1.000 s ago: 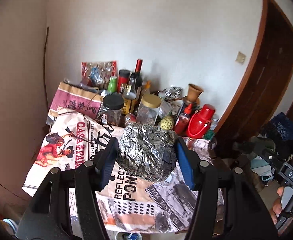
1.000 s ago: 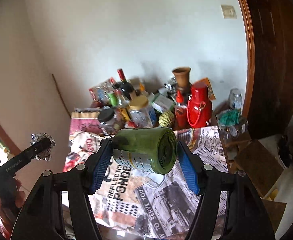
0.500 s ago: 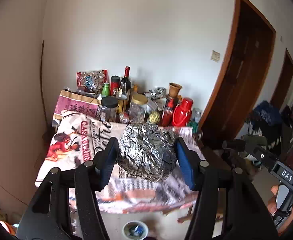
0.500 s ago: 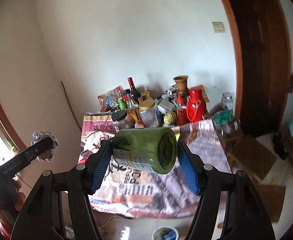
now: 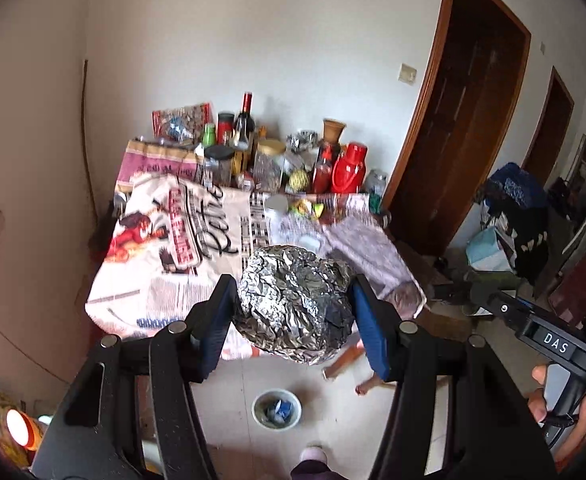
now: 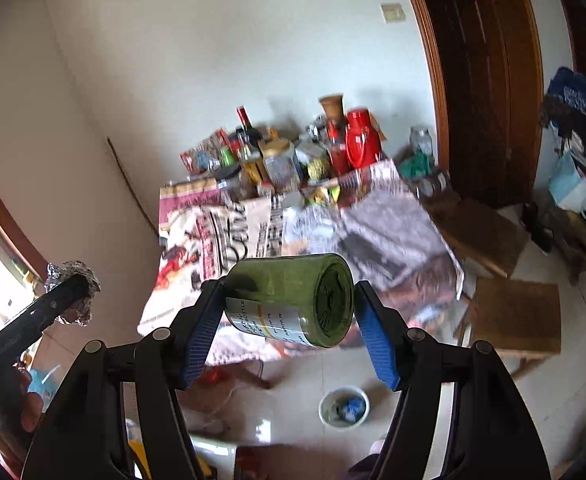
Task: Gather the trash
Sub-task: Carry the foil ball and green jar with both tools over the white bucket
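Note:
My left gripper (image 5: 295, 308) is shut on a crumpled ball of aluminium foil (image 5: 295, 304), held in the air in front of the table. It also shows at the left of the right wrist view (image 6: 71, 300). My right gripper (image 6: 289, 300) is shut on a green glass bottle (image 6: 293, 300) with a white label, held sideways with its base toward the camera. A small white bin (image 5: 277, 410) with blue and white scraps stands on the floor below both grippers; it also shows in the right wrist view (image 6: 344, 406).
A table (image 5: 165, 280) covered in newspaper stands against the wall, its back crowded with bottles, jars and a red jug (image 5: 347, 170). A dark wooden door (image 5: 461, 128) is at the right. A low wooden stool (image 6: 517, 316) and bags (image 6: 577, 184) stand on the floor right.
Both grippers have pulled back from the table and tilted down, each still holding its object. The floor and the white bin have come into view below them.

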A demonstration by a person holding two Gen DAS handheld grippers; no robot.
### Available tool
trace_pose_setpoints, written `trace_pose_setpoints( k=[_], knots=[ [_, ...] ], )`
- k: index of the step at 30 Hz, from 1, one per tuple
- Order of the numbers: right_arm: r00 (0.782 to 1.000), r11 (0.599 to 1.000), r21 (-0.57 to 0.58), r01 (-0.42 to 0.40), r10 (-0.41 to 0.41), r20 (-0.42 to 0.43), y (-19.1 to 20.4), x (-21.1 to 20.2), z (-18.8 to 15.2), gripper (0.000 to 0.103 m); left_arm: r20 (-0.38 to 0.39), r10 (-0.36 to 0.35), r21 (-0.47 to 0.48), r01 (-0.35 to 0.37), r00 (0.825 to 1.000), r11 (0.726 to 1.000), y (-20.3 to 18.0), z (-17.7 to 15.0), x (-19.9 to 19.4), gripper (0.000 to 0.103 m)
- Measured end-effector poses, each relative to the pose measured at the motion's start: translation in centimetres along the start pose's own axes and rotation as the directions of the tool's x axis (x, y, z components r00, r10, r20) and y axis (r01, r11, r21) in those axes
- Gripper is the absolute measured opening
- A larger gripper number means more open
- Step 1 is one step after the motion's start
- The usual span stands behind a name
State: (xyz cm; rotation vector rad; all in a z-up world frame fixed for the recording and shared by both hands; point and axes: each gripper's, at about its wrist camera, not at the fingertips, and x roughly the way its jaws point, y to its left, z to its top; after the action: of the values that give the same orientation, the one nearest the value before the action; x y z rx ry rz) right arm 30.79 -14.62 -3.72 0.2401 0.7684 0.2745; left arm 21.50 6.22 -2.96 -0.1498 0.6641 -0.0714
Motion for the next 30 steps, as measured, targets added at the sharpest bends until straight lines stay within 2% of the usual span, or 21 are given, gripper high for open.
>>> trace_pose_setpoints(
  k=[6,11,17,21,27,30],
  knots=[
    [0.996,1.000,-0.027,0.011,-0.013,-0.084,-0.8,1.9,-2.4,0.063,-0.099,0.011,-0.020,-0.013,0.995,1.000,-0.2,-3.2,3.2,0.057],
    [0.980,0.999,-0.034,0.002,-0.008,-0.197,-2.8,6.3,-4.8,0.063,-0.194,0.036,-0.047,-0.046,0.980,0.998,-0.2,-6.5,7.6,0.057],
    [0.956,0.998,-0.067,0.007,-0.026,-0.294,-5.4,11.5,-8.4,0.063,-0.300,0.077,-0.078,-0.105,0.951,0.991,0.8,-11.5,14.3,0.057],
    [0.938,0.996,-0.084,0.035,-0.061,-0.342,-7.4,15.1,-11.4,0.063,-0.341,0.089,-0.109,-0.134,0.936,0.985,1.7,-15.4,17.5,0.057],
    [0.894,0.996,-0.062,0.058,-0.079,-0.441,-10.9,21.5,-17.4,0.063,-0.426,0.092,-0.129,-0.162,0.900,0.978,3.4,-21.5,23.2,0.057],
    [0.879,0.996,-0.067,0.059,-0.083,-0.469,-11.8,24.2,-19.6,0.063,-0.458,0.091,-0.141,-0.173,0.884,0.975,4.3,-24.4,25.9,0.057]
  ],
)
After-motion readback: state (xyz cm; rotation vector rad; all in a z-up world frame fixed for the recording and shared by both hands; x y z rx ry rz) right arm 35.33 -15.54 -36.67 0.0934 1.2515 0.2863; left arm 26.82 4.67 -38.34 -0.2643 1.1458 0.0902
